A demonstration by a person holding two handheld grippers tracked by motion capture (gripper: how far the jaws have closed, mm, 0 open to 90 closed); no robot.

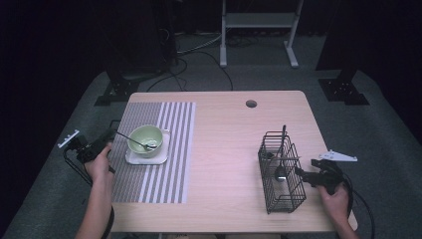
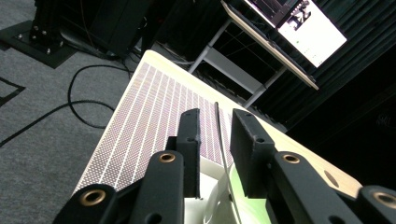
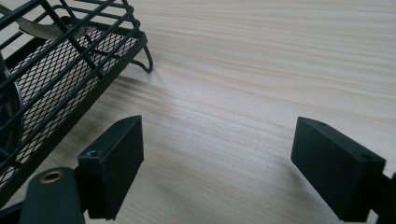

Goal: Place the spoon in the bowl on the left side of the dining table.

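L gripper [image 1: 107, 139] sits at the table's [image 1: 229, 149] left edge, just off the striped placemat [image 1: 164, 149]. Spoon [image 1: 133, 141] lies w/ its head in the green bowl [image 1: 145, 139], bowl on a white square plate [image 1: 147, 158] near the mat's left side. Handle slants up and out over the bowl rim toward the left edge, i.e. straight at the L gripper. In left gripper view the thin handle [image 2: 223, 149] runs lengthwise thru the gap between the jaws, closer to the right-hand pad [image 2: 245, 151] than the other, a slit visible on each side; pads not pressing it. Jaws parted a little, nothing clamped. Key relation: handle's long axis lies along the gripper's own axis, between the pads, so my read is that any closing would catch the handle, any pull-back toward the left edge would clear it. L hand [image 1: 99, 164] clearly the nearer one. R gripper [image 1: 306, 175] is near the right edge, just beside the black wire caddy [image 1: 281, 172] that holds dark utensils [image 1: 280, 162]; right gripper view shows its jaws spread wide over bare wood, empty, caddy corner [image 3: 70, 60] off to one side.
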